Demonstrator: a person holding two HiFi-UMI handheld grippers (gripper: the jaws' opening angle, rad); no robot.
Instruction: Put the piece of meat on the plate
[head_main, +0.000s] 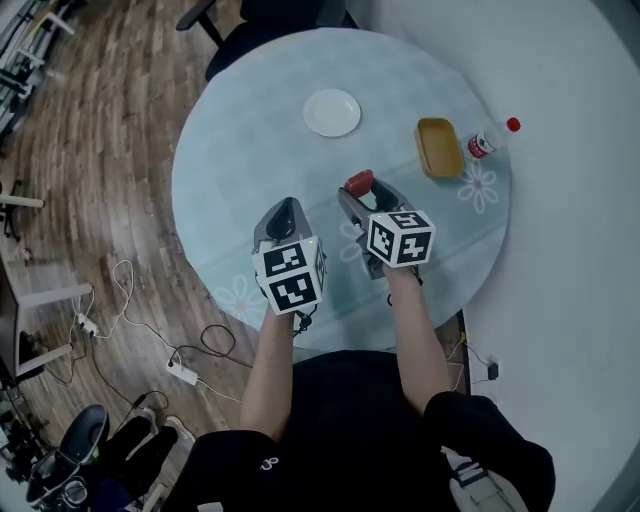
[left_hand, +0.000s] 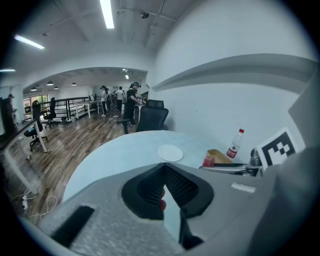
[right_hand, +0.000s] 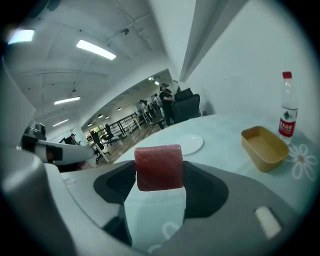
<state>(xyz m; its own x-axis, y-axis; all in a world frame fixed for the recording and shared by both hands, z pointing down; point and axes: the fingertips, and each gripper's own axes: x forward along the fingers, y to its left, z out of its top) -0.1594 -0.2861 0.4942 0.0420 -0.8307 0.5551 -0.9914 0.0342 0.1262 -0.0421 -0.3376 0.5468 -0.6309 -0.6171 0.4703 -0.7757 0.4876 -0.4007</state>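
A red block of meat (head_main: 359, 182) is clamped between the jaws of my right gripper (head_main: 361, 192), held above the round pale table (head_main: 250, 150). In the right gripper view the meat (right_hand: 159, 165) fills the gap between the black pads (right_hand: 205, 187). The white plate (head_main: 331, 112) lies empty farther out on the table, beyond both grippers; it also shows as the plate (right_hand: 187, 144) behind the meat. My left gripper (head_main: 286, 208) hovers to the left of the right one, its jaws meeting at the tips with nothing between them (left_hand: 164, 169).
A tan open box (head_main: 439, 147) and a red-capped bottle (head_main: 490, 140) stand at the table's right side. A dark office chair (head_main: 250, 30) sits at the far edge. Cables and a power strip (head_main: 180, 372) lie on the wood floor at the left.
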